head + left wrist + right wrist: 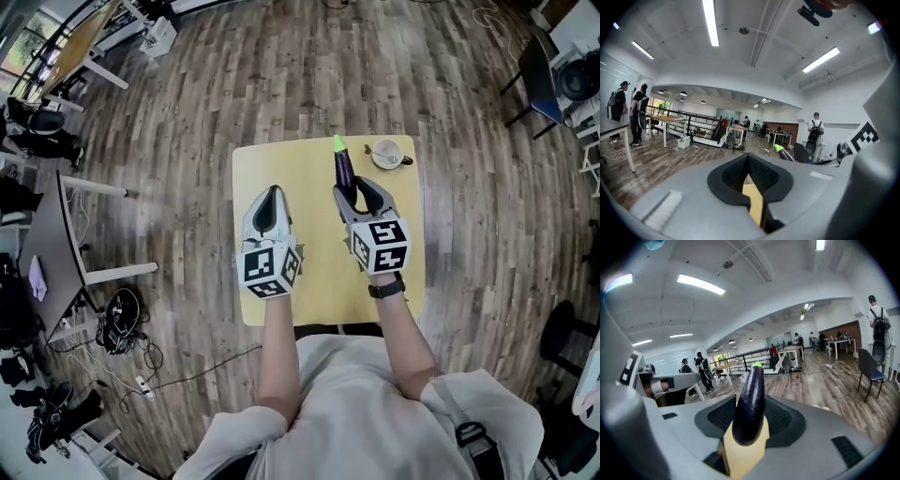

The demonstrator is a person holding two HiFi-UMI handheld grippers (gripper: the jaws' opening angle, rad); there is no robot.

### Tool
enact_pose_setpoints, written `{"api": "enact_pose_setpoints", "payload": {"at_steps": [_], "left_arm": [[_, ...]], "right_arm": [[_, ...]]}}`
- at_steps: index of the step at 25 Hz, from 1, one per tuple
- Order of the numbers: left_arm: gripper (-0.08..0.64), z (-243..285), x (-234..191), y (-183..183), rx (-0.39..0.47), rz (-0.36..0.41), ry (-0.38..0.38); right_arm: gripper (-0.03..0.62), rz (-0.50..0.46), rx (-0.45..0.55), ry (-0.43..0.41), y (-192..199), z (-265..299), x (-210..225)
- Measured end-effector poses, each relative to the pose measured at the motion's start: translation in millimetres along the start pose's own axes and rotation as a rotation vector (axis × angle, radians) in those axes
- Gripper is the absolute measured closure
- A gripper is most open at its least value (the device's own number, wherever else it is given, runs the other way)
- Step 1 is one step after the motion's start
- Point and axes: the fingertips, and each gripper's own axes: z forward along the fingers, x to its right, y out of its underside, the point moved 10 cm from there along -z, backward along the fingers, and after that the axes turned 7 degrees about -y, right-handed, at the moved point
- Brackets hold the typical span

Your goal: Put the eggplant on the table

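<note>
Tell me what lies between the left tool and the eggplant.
Nothing: the head view shows only bare yellow table between the left tool and the eggplant, which the right tool grips.

The eggplant's (344,167) back end is hiding btwn the right gripper's (361,194) jaws, over the table's (281,164) far half. It's looking too small to tell if it's touching the table. The cup (385,152) at the table's far right corner is showing too tiny to see what's in it. The person's arms are covering the table's near edge.
</note>
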Motion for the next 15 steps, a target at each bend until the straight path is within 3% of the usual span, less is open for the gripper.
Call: {"api": "enact_pose_setpoints", "payload": {"at_steps": [15], "left_arm": [[0.555,49,-23,88,-0.148,0.037,0.063]], "right_arm": [[0.4,0.13,-0.173,0.072,84,53,25]]}}
